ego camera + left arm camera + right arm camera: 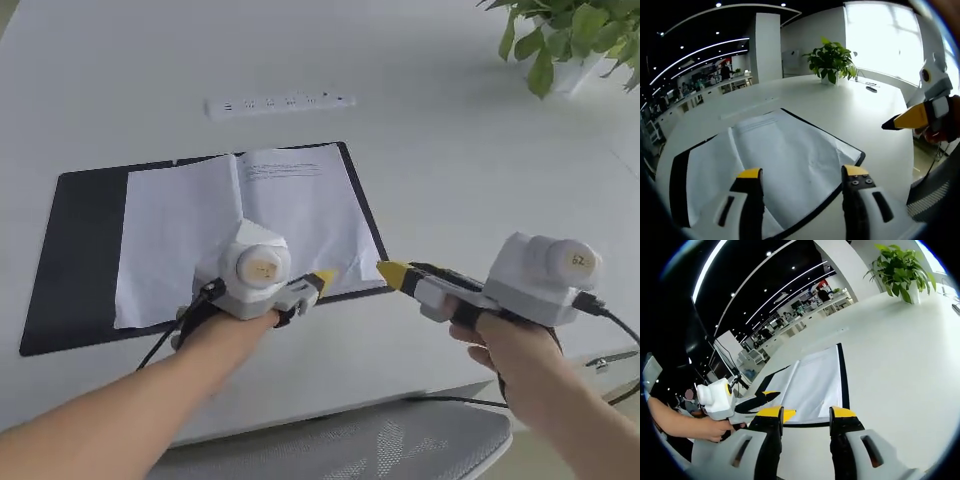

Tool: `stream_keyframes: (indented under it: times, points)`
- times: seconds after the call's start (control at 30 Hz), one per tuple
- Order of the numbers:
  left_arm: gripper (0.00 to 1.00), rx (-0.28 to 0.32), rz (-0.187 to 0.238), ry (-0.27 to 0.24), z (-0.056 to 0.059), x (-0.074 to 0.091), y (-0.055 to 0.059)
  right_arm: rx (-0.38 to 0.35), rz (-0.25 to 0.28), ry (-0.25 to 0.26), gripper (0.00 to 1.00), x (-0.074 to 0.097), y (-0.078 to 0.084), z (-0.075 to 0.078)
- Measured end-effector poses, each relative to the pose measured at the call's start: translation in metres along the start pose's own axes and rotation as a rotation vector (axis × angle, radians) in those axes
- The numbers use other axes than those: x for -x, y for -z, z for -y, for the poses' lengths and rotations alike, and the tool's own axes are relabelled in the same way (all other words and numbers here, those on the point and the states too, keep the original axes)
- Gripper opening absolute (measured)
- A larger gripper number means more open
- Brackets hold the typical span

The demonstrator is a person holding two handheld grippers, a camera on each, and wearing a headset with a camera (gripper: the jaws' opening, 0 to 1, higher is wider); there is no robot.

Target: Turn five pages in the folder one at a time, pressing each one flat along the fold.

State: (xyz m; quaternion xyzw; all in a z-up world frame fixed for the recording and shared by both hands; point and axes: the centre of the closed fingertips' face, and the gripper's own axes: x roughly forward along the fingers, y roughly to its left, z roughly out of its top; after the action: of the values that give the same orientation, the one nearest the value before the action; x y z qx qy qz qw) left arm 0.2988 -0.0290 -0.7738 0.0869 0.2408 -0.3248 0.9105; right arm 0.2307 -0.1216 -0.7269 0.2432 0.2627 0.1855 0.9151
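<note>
We hold the left gripper [320, 281] low over the near right corner of the folder [85, 250], which lies open on the desk [450, 150]. Its jaws are wide apart, likely to catch the top page [300, 215]. The right gripper [395, 272] hovers just off the folder's edge, jaws slightly apart, leaving room for the turn.

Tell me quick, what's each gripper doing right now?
Left gripper: open, empty, over the folder.
Right gripper: open, empty, beside the folder.
</note>
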Motion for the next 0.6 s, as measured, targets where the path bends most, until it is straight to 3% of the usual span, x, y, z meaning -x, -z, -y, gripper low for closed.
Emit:
stream_keyframes:
  times: [0.27,0.4,0.43,0.6]
  points:
    - [0.61,0.005,-0.009,-0.025,0.003,-0.024,0.005,-0.013,0.004,0.0,0.34,-0.008,0.002,0.013]
    - [0.58,-0.031,-0.063,-0.037,0.004,-0.028,0.021,-0.029,0.002,0.0,0.34,-0.008,0.002,0.017]
    - [0.58,-0.034,-0.043,-0.038,0.005,-0.029,0.019,-0.028,0.003,-0.002,0.33,-0.009,0.002,0.017]
    - [0.4,-0.037,-0.03,-0.018,0.013,-0.031,0.018,-0.03,0.001,-0.007,0.33,-0.011,0.002,0.02]
